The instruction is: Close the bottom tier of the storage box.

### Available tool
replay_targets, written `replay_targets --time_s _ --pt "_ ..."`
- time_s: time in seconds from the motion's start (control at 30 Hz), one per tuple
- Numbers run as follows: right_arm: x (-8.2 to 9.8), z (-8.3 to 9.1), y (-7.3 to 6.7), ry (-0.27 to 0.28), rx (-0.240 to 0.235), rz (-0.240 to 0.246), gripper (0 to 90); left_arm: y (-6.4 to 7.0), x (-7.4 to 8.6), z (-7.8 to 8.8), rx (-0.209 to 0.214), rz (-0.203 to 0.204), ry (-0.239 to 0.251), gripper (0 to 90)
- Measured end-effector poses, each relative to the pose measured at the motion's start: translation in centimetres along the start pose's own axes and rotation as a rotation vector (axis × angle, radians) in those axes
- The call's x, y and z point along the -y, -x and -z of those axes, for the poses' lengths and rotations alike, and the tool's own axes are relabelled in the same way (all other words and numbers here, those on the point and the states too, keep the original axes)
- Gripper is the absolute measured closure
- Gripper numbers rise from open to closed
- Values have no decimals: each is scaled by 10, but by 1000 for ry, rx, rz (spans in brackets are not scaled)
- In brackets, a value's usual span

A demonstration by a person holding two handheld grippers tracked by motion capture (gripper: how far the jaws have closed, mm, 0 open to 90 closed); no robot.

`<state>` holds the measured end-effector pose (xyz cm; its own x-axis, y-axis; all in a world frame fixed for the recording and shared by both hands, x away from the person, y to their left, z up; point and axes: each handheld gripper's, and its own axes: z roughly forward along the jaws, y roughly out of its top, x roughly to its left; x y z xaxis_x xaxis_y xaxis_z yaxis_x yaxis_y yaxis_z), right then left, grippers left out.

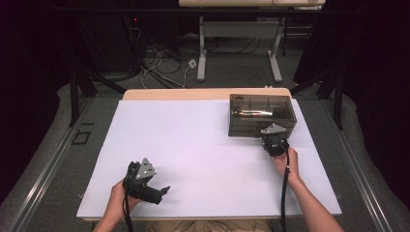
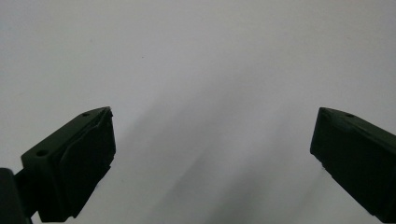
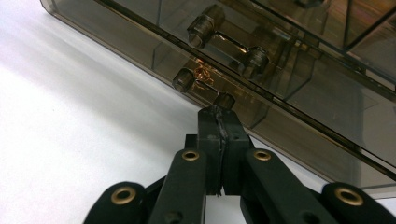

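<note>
Jaws of the right gripper [image 3: 218, 112] are pressed flat together with nothing between them, their tips touching the lower handle [image 3: 204, 86], a small clear smoky bar on 2 round posts, on the front of the smoky translucent plastic drawer box [image 3: 299, 88]; whether they press on it I cannot tell. A second handle [image 3: 228, 44] of the same kind sits just above it in the right gripper view. In the high view the box [image 1: 263, 115] stands at the upper right of the white tabletop [image 1: 193, 145], its top divided into compartments, with a bright reflection across its middle. The right gripper [image 1: 271, 140] points up the frame at the box's near face, held by the right hand [image 1: 285, 162] at the lower right. Jaws of the left gripper [image 2: 212, 163] stand wide apart, with only bare white surface between them. In the high view the left gripper [image 1: 157, 189] lies low at the lower left of the frame, well apart from the box, in the left hand [image 1: 121, 193], pointing toward the right of the frame.
</note>
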<state>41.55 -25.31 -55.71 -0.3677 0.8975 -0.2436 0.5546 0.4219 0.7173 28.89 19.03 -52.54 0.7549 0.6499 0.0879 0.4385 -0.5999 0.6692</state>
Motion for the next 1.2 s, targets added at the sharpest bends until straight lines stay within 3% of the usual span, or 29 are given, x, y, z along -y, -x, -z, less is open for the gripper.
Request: replay_targets --time_s 0.33,1.0,1.2 --pt "-3 6 -4 -12 -41 10 791 1 0 0 -3 -6 -1 1" --pt "-8 29 -14 -96 -210 10 220 2 0 1 -5 1 -1 0" --pt "-8 34 -22 -115 -244 16 155 3 0 0 -2 -1 -1 0"
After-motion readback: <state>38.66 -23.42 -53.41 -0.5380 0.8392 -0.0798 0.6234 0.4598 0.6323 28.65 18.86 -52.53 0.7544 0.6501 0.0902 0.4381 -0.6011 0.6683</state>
